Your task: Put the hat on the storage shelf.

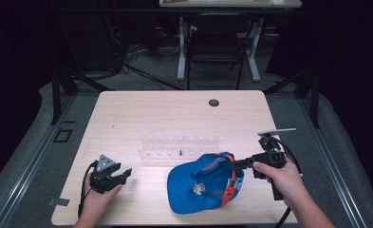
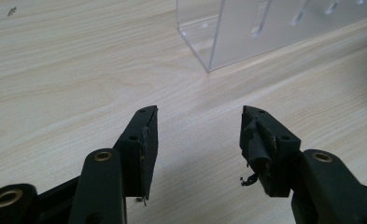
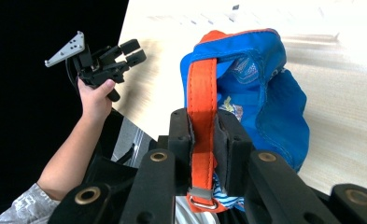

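Note:
A blue cap (image 1: 200, 183) with an orange strap (image 1: 231, 183) lies at the table's front right, its back edge lifted. My right gripper (image 1: 235, 165) is shut on that orange strap (image 3: 202, 112); in the right gripper view the blue cap (image 3: 270, 102) hangs from the strap between the pads. My left gripper (image 1: 122, 175) rests low at the front left with its jaws open and nothing between them; the left gripper (image 2: 199, 135) hovers just over bare wood. It appears farther off as the left gripper (image 3: 132, 51) in the right gripper view.
A clear acrylic rack (image 1: 179, 147) with small pegs stands at the table's middle, just behind the cap; its corner, the acrylic rack (image 2: 246, 32), is ahead of my left jaws. A round cable hole (image 1: 214, 102) sits near the far edge. A chair (image 1: 217, 45) stands beyond the table.

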Tool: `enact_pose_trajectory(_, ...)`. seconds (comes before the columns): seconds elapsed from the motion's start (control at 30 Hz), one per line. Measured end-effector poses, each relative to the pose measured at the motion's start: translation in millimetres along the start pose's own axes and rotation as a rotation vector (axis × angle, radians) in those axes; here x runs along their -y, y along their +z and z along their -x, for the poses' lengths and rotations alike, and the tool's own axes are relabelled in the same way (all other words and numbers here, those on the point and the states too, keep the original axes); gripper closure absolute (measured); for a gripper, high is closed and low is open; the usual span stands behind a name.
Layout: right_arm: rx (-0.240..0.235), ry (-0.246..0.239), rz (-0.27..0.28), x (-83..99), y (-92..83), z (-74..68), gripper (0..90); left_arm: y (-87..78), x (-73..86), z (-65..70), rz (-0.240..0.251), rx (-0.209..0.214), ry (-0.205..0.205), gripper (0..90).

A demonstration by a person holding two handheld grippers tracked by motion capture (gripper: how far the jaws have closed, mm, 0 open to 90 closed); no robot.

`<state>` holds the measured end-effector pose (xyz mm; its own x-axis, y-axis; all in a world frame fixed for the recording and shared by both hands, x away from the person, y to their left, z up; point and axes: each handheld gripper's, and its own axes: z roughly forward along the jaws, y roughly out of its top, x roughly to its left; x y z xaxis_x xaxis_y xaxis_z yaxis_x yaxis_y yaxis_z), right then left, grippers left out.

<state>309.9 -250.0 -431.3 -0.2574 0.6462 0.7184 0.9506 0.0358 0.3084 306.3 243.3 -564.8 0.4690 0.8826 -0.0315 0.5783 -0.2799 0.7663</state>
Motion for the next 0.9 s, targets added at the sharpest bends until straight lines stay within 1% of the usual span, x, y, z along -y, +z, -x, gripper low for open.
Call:
enact_pose_trajectory(0.07,0.001,0.006,0.009,-0.3,0.8,-1.2,77.8,0.0,0.0,0.1,0.000,0.000,0.001,47.2)
enact_pose_trajectory(0.1,-0.004,0.004,-0.003,-1.6,0.9,-1.0,77.9,0.1,0.0,0.3,0.000,0.001,0.000,47.2)
enact_pose_trajectory(0.13,-0.016,0.010,-0.003,-1.9,1.6,-1.5,77.9,0.1,-0.1,0.4,-0.003,0.000,0.001,47.2)
enact_pose_trajectory(0.17,-0.016,0.010,-0.003,-1.9,1.6,-1.5,77.9,0.1,0.0,0.5,-0.003,0.000,0.000,47.2)
enact_pose_trajectory(0.2,-0.045,0.014,-0.002,-2.9,2.0,-1.9,77.9,0.1,0.0,0.5,-0.002,0.000,0.001,47.2)
enact_pose_trajectory(0.23,-0.045,0.014,-0.002,-2.9,2.0,-1.9,77.9,0.1,0.0,0.3,-0.001,0.002,0.001,47.2)
enact_pose_trajectory(0.27,-0.070,0.019,0.005,-3.9,2.0,-2.3,78.0,0.2,0.0,0.2,0.000,0.001,0.000,47.2)
enact_pose_trajectory(0.3,-0.070,0.019,0.005,-3.9,2.0,-2.3,78.0,0.2,0.0,0.2,0.000,0.001,0.000,47.2)
enact_pose_trajectory(0.33,-0.094,0.022,0.006,-5.2,0.9,-2.9,78.0,0.2,0.0,0.3,-0.001,0.001,0.000,47.2)
enact_pose_trajectory(0.37,-0.094,0.022,0.006,-5.2,0.9,-2.9,78.0,0.2,0.0,0.3,-0.001,0.001,0.000,47.2)
enact_pose_trajectory(0.4,-0.115,0.030,0.014,-6.3,0.6,-4.1,78.1,0.0,-0.1,0.5,-0.003,0.000,0.001,47.2)
enact_pose_trajectory(0.43,-0.126,0.028,0.014,-7.0,0.3,-4.5,78.1,0.1,-0.1,0.5,-0.003,0.000,0.001,47.2)
enact_pose_trajectory(0.47,-0.126,0.028,0.014,-7.0,0.3,-4.5,78.1,0.1,-0.1,0.5,-0.003,0.000,0.001,47.2)
enact_pose_trajectory(0.5,-0.145,0.029,0.016,-8.1,-0.3,-6.0,78.1,0.2,-0.1,0.3,-0.003,0.000,0.004,47.2)
enact_pose_trajectory(0.53,-0.153,0.030,0.012,-8.7,-0.7,-6.8,78.1,0.2,-0.1,0.4,-0.002,-0.001,0.002,47.2)
enact_pose_trajectory(0.6,-0.179,0.041,0.026,-9.5,-0.6,-8.5,78.1,0.1,0.0,0.6,-0.003,-0.001,0.002,47.2)
enact_pose_trajectory(0.63,-0.179,0.041,0.026,-9.5,-0.6,-8.5,78.1,0.1,0.0,0.6,-0.003,-0.001,0.002,47.2)
enact_pose_trajectory(0.67,-0.201,0.039,0.029,-10.8,-0.6,-9.2,78.1,0.1,-0.1,0.5,-0.003,0.000,0.002,47.2)
enact_pose_trajectory(0.7,-0.212,0.044,0.033,-11.3,-0.4,-10.0,78.1,0.1,-0.1,0.5,-0.002,0.000,0.003,47.2)
enact_pose_trajectory(0.73,-0.217,0.050,0.032,-11.7,-0.5,-11.1,78.1,0.1,-0.1,0.5,-0.002,0.000,0.001,47.2)
enact_pose_trajectory(0.87,-0.229,0.044,0.031,-13.4,-0.4,-14.2,78.1,0.2,-0.1,0.3,-0.002,0.000,0.003,47.2)
enact_pose_trajectory(0.9,-0.235,0.052,0.040,-13.8,0.1,-16.1,78.1,0.2,-0.1,0.4,-0.002,0.000,0.004,47.2)
